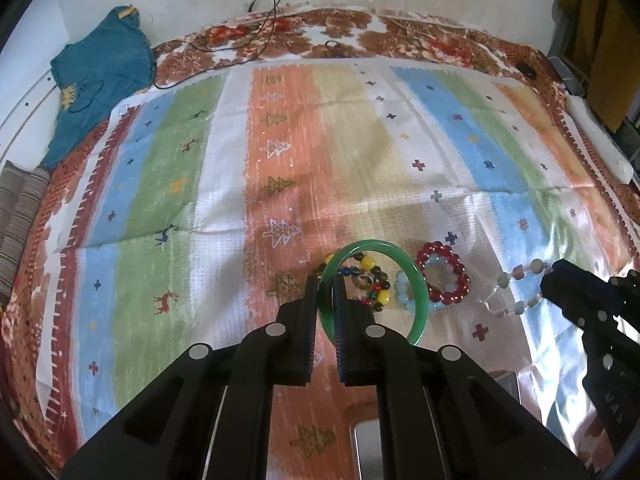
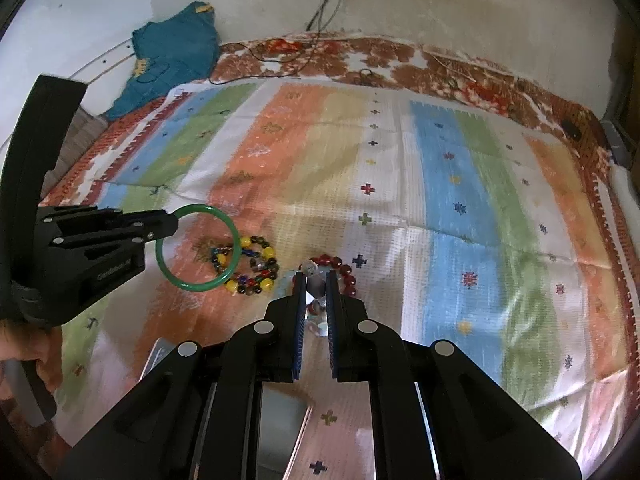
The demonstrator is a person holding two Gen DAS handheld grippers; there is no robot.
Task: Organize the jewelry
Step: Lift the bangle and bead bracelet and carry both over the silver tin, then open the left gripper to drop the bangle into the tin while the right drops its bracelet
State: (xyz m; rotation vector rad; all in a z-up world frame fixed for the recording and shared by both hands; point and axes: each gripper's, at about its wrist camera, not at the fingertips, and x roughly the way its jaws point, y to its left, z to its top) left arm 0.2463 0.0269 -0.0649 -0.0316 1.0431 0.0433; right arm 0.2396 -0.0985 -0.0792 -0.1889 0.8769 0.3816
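Note:
My left gripper (image 1: 326, 280) is shut on a green bangle (image 1: 416, 280) and holds it above the striped cloth; it also shows in the right wrist view (image 2: 200, 286). A yellow and dark bead bracelet (image 1: 378, 280) lies under it. A red bead bracelet (image 1: 460, 280) lies over a pale blue one (image 1: 402, 294). My right gripper (image 2: 316, 280) is shut on a pale translucent bead bracelet (image 2: 314, 280), which shows in the left wrist view (image 1: 516, 276) hanging from the fingertips.
A metal tray (image 2: 280, 412) lies near the front edge below both grippers. A teal garment (image 1: 100, 80) and black cables (image 1: 256, 36) lie at the far left. The striped cloth (image 1: 280, 160) covers a floral bedspread (image 1: 400, 36).

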